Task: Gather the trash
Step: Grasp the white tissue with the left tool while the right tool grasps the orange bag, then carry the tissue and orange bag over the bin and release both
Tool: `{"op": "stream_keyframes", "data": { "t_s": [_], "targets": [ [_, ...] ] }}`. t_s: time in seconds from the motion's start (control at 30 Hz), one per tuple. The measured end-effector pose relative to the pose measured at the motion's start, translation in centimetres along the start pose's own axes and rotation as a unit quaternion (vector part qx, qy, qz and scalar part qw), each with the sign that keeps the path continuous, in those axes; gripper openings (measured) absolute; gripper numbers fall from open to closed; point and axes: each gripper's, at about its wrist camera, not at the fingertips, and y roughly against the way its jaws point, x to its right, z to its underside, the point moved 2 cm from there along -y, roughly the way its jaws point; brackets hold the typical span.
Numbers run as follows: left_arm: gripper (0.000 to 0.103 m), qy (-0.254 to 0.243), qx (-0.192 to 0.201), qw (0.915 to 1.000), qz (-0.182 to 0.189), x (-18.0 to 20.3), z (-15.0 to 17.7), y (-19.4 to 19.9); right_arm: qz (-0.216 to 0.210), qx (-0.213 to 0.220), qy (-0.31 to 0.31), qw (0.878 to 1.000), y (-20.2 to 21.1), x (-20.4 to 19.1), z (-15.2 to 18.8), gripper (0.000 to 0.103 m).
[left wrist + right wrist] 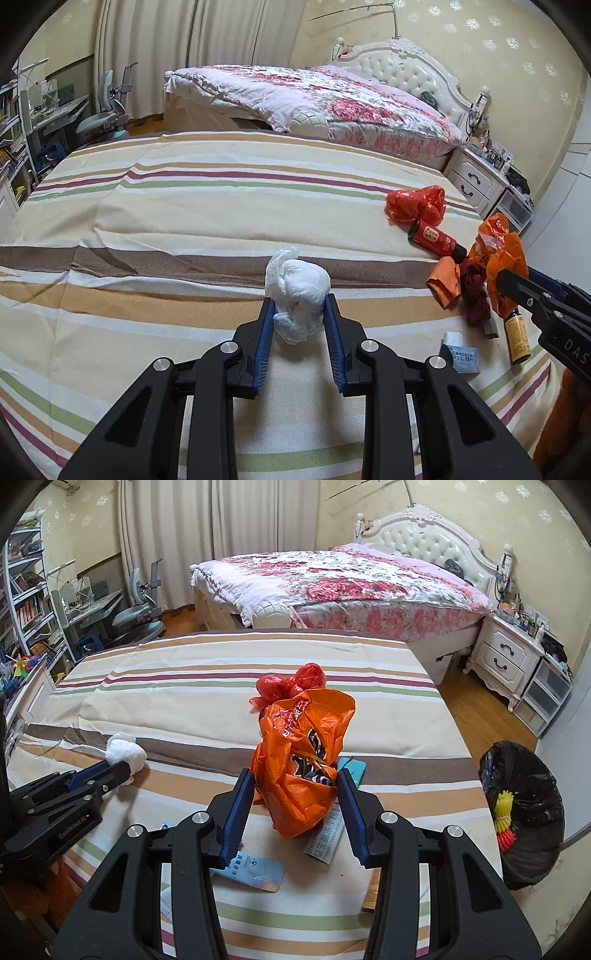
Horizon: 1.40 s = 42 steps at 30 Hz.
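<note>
While both grippers are sitting around their targets, neither one looks properly clamped to me. The left gripper (298,314) has its blue-padded fingers either side of the crumpled white tissue wad (297,295), pads touching it or very nearly, and the wad rests on the striped cloth-covered table (147,221). I'd call it a loose hold at best, can't tell for sure if it's squeezing.

The right gripper (296,805) has its jaws spread around the scrunched orange plastic bag (301,760), with a visible gap on the left side, so it counts as released for now. That bag sits upright on the table among flat packets, with a knotted red plastic bag (291,683) just behind it.

The black-lined round trash bin (524,812) stands on the floor off the table's right edge, already holding some yellow and red stuff.

What could go wrong, my guess:
- the tissue is soft and squashy, so a light pinch could let it slip out on the lift
- the orange bag is slick and puffy, so the pads might grab only a fold and the bag tears or slides free
- closing low could also catch the white printed packet (321,843) lying under the bag and drag it along
</note>
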Motion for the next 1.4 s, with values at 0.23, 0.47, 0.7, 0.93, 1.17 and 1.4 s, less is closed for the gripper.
{"op": "stream_keyframes", "data": {
  "t_s": [0.23, 0.47, 0.7, 0.93, 1.17, 1.4],
  "targets": [
    [0.028, -0.014, 0.031, 0.9993, 0.017, 2.4, -1.2, 2.2, 0.01, 0.01, -0.016, 1.0, 0.9, 1.9, 0.1, 0.045],
    [0.028, -0.041, 0.048, 0.9968, 0.049, 6.7, -2.2, 3.1, 0.032, 0.024, -0.042, 0.998, 2.1, 5.3, 0.2, 0.045],
    [0.028, -0.088, 0.049, 0.9912, 0.086, 12.6, -2.5, 2.9, 0.073, 0.037, -0.083, 0.993, 3.8, 11.1, 0.9, 0.045],
    [0.028, -0.132, 0.037, 0.983, 0.122, 19.6, -2.2, 1.5, 0.113, 0.045, -0.13, 0.984, 5.1, 17.4, 2.3, 0.045],
    [0.028, -0.181, 0.021, 0.972, 0.149, 26.3, -1.5, -0.3, 0.139, 0.042, -0.175, 0.974, 5.4, 22.7, 4.2, 0.045],
    [0.028, -0.221, 0.01, 0.9615, 0.163, 32.3, -0.8, -2.7, 0.166, 0.032, -0.205, 0.964, 4.6, 27.0, 5.7, 0.045]
  ]
}}
